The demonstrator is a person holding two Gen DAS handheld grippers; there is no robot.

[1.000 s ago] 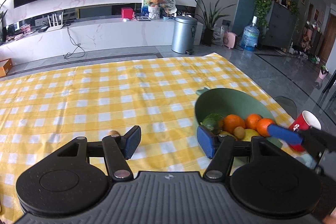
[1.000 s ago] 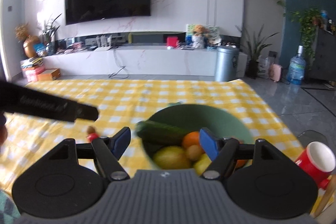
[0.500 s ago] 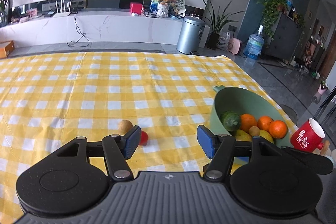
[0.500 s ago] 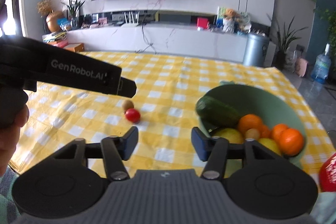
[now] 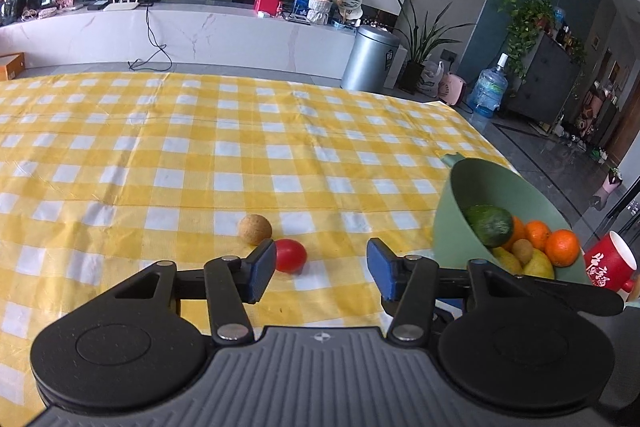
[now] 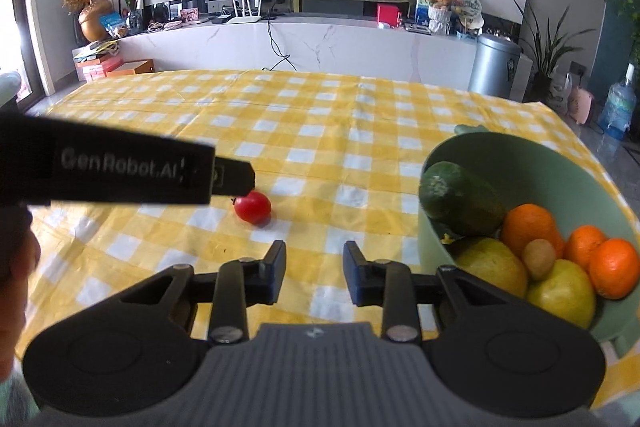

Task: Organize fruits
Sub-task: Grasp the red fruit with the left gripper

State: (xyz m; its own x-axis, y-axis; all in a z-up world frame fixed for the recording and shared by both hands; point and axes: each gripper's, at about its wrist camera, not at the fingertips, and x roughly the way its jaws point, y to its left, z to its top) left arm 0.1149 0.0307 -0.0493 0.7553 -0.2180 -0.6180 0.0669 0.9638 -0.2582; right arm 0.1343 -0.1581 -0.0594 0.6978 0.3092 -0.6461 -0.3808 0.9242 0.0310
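Observation:
A green bowl (image 5: 456, 211) on the yellow checked cloth holds a cucumber (image 5: 489, 225), oranges (image 5: 562, 247), lemons and a small brown fruit; it also shows in the right wrist view (image 6: 520, 163). A red tomato (image 5: 291, 255) and a round tan fruit (image 5: 255, 229) lie loose on the cloth left of the bowl. My left gripper (image 5: 321, 274) is open and empty, just short of the tomato. My right gripper (image 6: 314, 273) is open and empty, nearer than the tomato (image 6: 253, 207). The left gripper's body (image 6: 120, 173) hides the tan fruit in the right wrist view.
A red mug (image 5: 610, 261) stands right of the bowl near the table edge. The table's right edge runs just beyond the bowl. Behind the table are a white TV console (image 6: 320, 43) and a grey bin (image 5: 370, 59).
Both grippers have drawn back and swung left, so the tomato and tan fruit come into view. The right gripper's fingers have narrowed somewhat. The bowl now sits at the right of both views.

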